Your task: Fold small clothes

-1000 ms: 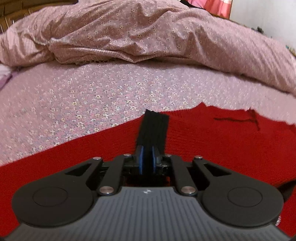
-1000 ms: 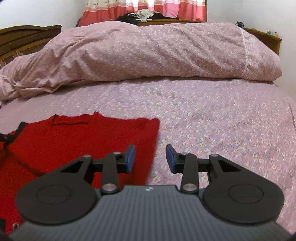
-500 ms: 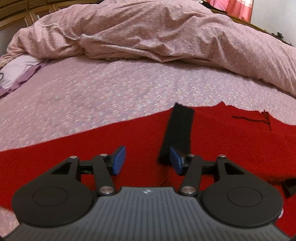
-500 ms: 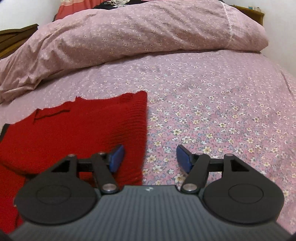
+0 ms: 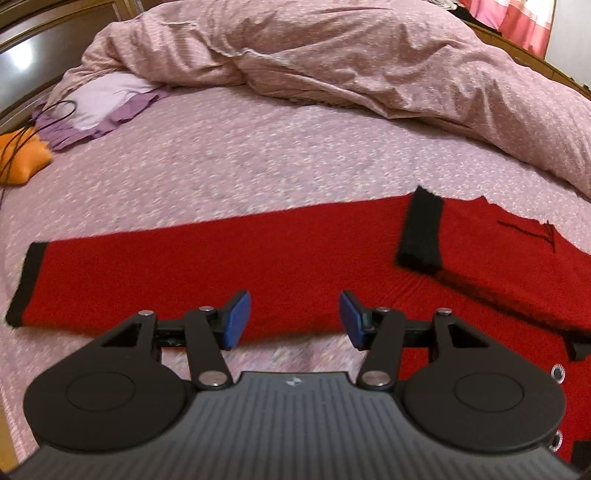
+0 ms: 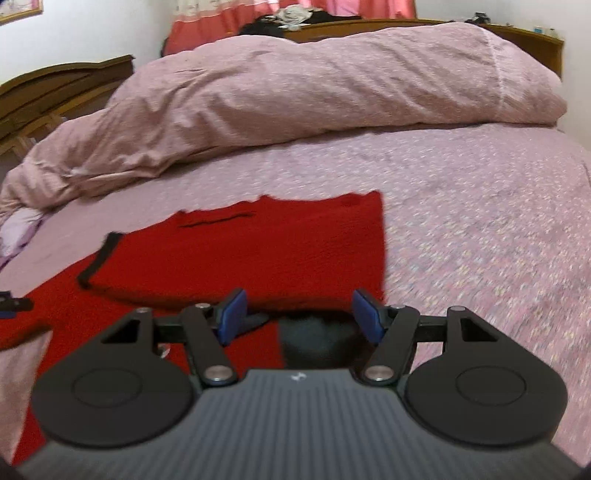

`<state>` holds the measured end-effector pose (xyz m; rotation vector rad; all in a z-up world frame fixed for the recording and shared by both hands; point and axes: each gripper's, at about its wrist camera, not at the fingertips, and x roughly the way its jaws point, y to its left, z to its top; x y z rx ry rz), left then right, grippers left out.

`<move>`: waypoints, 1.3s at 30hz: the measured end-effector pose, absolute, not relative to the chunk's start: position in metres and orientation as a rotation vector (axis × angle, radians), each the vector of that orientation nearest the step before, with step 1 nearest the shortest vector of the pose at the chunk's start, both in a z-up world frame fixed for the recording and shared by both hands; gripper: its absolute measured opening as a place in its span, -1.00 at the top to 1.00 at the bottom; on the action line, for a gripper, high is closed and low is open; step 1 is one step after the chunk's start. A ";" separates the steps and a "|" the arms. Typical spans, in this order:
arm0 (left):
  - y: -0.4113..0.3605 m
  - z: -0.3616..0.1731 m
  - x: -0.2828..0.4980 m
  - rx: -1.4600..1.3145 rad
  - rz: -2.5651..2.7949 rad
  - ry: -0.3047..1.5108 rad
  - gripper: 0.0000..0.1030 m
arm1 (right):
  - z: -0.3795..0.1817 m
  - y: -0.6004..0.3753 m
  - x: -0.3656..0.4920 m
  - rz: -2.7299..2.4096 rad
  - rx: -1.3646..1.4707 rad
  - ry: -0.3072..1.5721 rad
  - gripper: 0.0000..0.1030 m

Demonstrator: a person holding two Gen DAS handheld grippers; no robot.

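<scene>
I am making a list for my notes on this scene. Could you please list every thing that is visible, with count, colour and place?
sweater: one, red with black cuffs, flat on the bed, one sleeve folded over the body, the other stretched out to the left.
sheet: one, pink with small flowers, covers the bed.
quilt: one, pink flowered, heaped at the far side.
pillow: one, pale purple with a frill, far left.
orange item: one, at the left edge, a thin black cable across it.
curtain: pink and red, behind the bed.
bed frame: brown wood.
left gripper: black, blue pads, open, empty.
right gripper: the same, open, empty.
</scene>
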<state>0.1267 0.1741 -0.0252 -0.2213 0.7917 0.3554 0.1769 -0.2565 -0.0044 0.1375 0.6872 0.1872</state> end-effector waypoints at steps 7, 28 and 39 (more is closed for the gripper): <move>0.194 -0.027 0.092 -0.269 0.396 0.794 -0.16 | -0.002 -0.239 0.143 0.220 0.134 0.718 -0.27; 0.279 -0.059 0.057 -0.487 0.595 0.754 -0.16 | -0.020 -0.200 0.110 0.196 0.149 0.843 -0.27; 0.297 -0.068 0.065 -0.583 0.606 0.735 -0.19 | -0.030 -0.197 0.115 0.146 0.150 0.886 -0.27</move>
